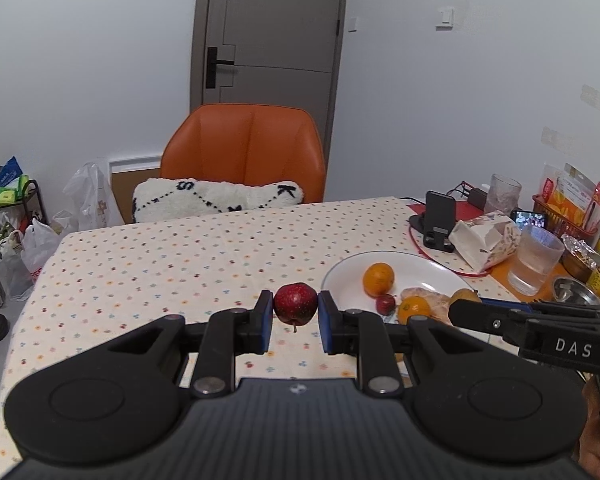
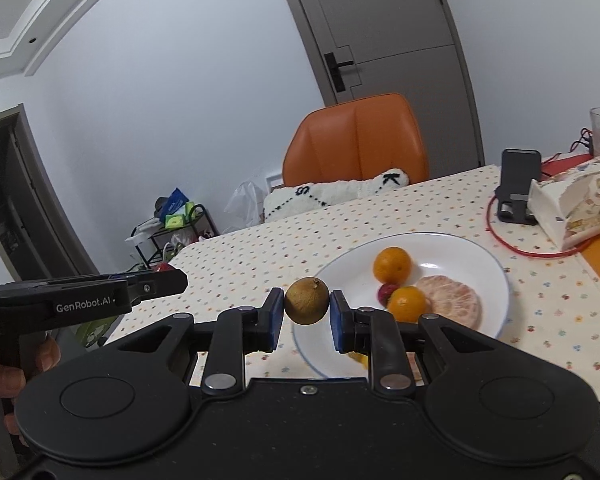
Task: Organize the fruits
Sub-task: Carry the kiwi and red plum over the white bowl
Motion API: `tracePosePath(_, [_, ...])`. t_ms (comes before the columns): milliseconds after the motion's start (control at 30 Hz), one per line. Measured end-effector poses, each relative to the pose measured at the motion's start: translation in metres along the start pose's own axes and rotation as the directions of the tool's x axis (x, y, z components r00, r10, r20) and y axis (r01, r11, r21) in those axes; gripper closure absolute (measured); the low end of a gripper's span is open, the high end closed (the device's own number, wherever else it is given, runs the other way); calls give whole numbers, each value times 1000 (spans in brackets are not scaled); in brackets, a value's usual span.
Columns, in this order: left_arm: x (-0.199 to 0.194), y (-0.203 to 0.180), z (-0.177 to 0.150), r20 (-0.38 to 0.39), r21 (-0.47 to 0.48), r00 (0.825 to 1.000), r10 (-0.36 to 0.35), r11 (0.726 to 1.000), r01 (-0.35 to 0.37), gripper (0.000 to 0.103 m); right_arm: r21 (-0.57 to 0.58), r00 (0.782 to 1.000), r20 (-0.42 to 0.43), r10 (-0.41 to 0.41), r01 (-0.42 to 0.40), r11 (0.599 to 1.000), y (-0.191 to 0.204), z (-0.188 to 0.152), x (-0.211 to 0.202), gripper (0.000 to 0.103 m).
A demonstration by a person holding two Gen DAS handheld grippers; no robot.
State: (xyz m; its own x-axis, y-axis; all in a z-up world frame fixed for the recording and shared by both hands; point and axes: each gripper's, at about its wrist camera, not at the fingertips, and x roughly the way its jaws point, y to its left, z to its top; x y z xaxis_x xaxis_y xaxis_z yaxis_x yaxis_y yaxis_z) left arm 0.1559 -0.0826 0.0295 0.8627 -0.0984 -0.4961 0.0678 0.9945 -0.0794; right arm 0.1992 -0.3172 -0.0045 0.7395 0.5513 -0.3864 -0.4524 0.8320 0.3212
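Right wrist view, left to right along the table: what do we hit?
Left tool → brown fruit held in the right tool → oranges → peeled citrus → phone stand → tissue pack.

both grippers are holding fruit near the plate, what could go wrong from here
1. The red apple is pinched only at its sides by the left gripper; being round, it might slip and roll across the tablecloth.
2. The right gripper holds the brown fruit by the white plate, where two oranges, a small red fruit and a peeled citrus crowd one side; a careless drop could knock them.
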Motion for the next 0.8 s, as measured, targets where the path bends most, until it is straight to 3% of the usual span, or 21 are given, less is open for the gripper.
tracePosePath(800, [65, -27, -3, -73, -2, 991, -109, 994, 109, 81, 48, 997, -44, -60, 63, 997, -42, -2, 31, 80])
